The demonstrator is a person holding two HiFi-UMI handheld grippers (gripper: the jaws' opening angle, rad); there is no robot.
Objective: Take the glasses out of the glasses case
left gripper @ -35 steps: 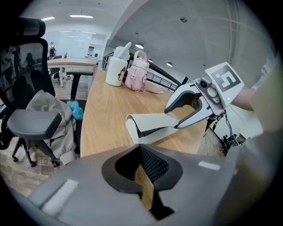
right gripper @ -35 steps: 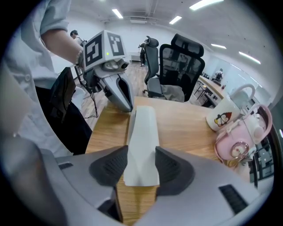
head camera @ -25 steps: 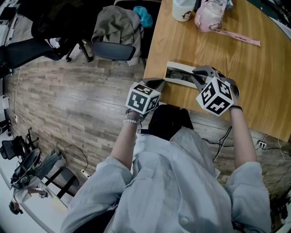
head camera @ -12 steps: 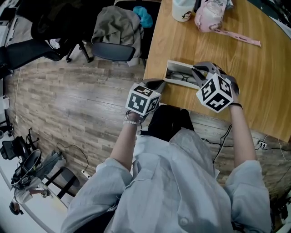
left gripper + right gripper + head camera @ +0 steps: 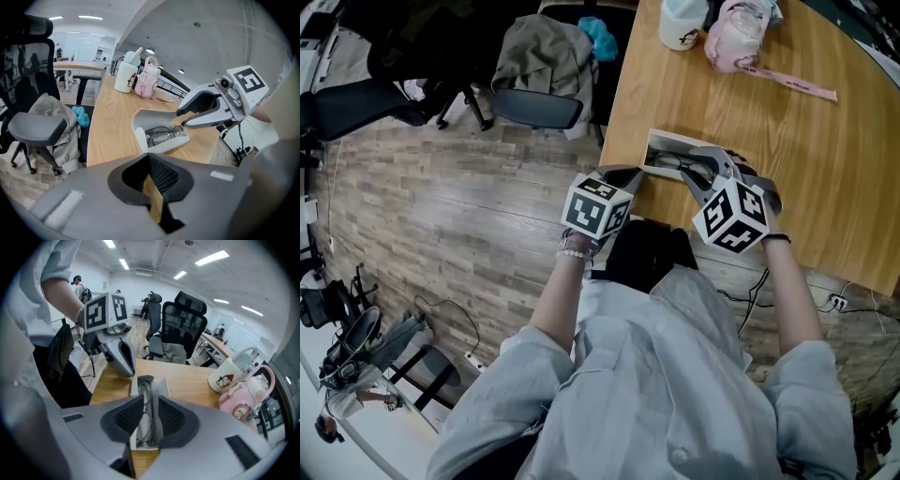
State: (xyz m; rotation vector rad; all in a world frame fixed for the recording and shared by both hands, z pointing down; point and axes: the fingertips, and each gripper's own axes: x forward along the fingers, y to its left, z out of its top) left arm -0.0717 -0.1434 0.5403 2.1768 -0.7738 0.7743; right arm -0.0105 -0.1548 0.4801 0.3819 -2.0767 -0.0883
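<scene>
A white glasses case [image 5: 661, 142] lies open near the wooden table's left edge, and the dark-framed glasses [image 5: 680, 164] rest inside it. My right gripper [image 5: 694, 173] hangs over the case's near end. Its jaws have just been opening. In the right gripper view the glasses [image 5: 146, 418] show in the gap of this gripper [image 5: 150, 401], and the pads do not press on them. My left gripper [image 5: 623, 176] sits at the table's edge beside the case. The left gripper view shows those jaws [image 5: 150, 180] a narrow slit apart with only wood behind.
A white cartoon mug [image 5: 680, 21] and a pink bottle with a strap [image 5: 736, 28] stand at the table's far end. An office chair draped with a jacket [image 5: 539, 66] stands on the floor left of the table [image 5: 825, 159].
My right gripper has shifted a little left and nearer along the case, and its jaws have parted. The left gripper has stayed put.
</scene>
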